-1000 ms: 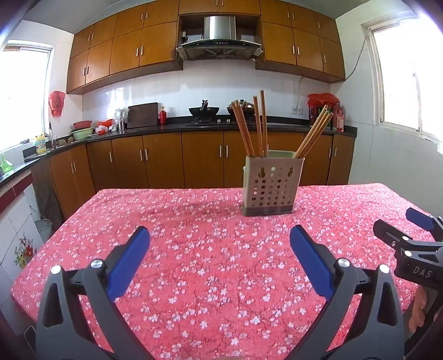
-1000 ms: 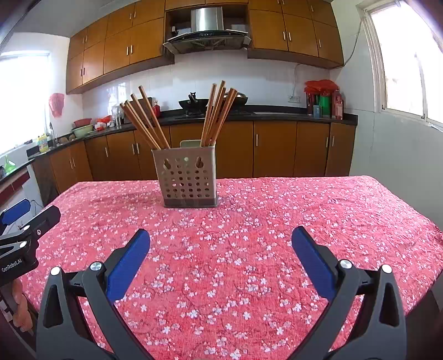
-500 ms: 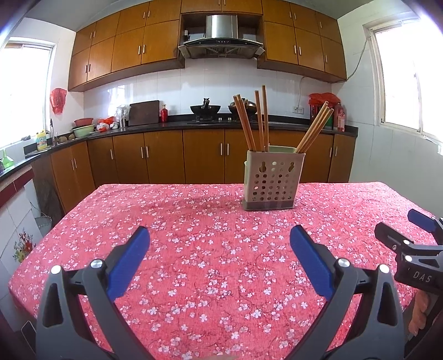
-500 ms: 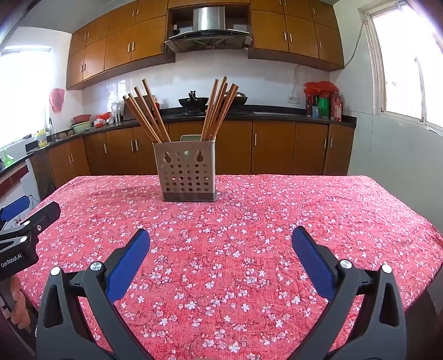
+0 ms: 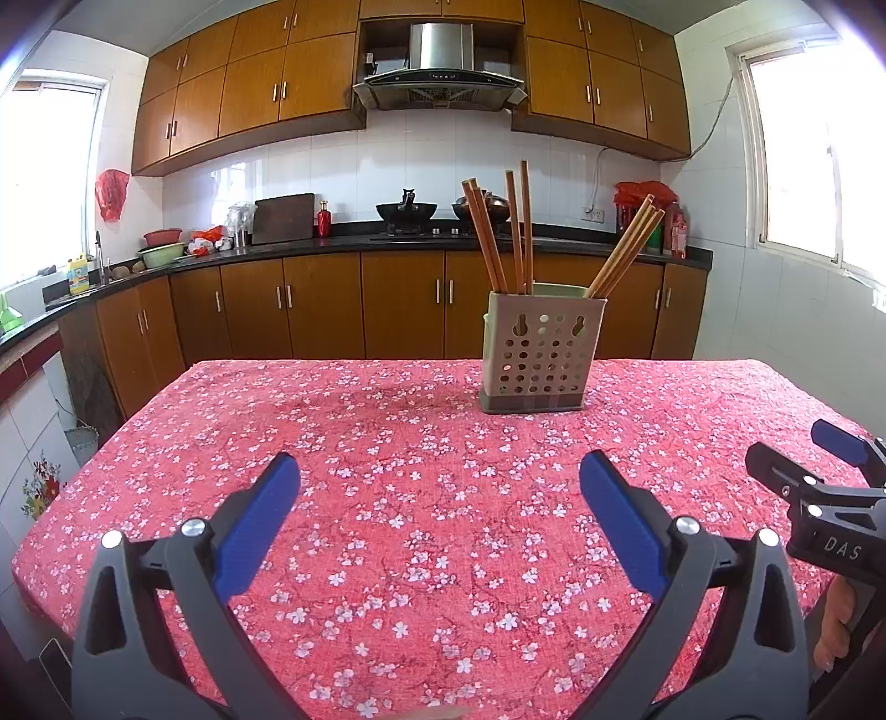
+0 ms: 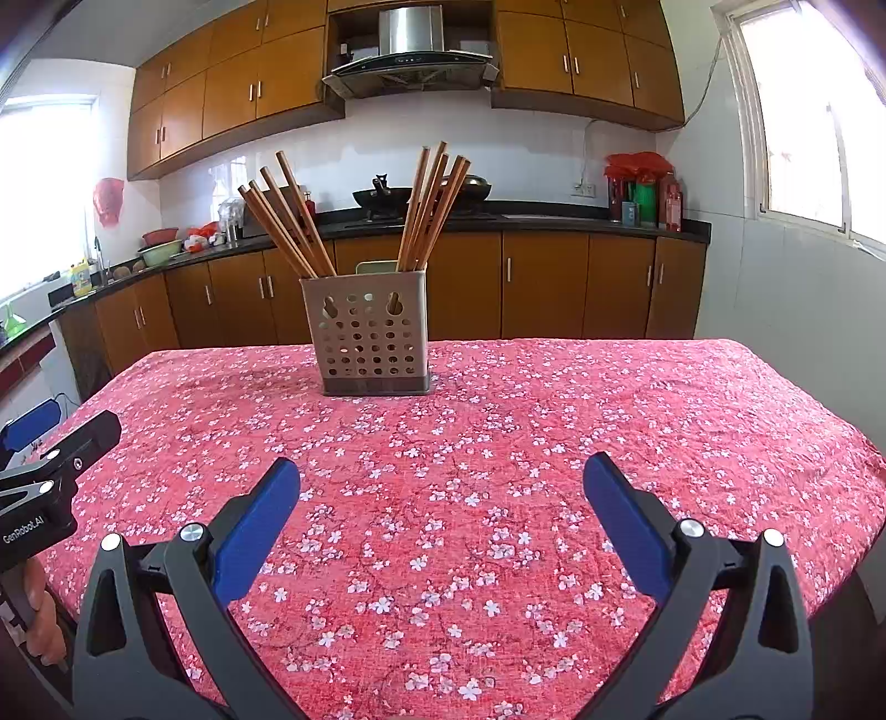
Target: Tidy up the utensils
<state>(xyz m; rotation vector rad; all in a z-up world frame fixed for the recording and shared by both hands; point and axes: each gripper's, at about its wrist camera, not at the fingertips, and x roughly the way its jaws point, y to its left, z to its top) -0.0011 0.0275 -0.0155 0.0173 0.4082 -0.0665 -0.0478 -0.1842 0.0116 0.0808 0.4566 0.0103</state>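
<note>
Left wrist view: both tongs (image 5: 440, 487) (image 6: 442, 490) spread empty over a red floral tablecloth (image 5: 415, 443) in a wood-cabinet kitchen.

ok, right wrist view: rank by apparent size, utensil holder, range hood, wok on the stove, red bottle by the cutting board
Largest to smallest as they look:
1. range hood
2. utensil holder, near in area; it stands far closer to the camera, so the order is unsure
3. wok
4. red bottle, tiny and partly behind chopsticks
</note>
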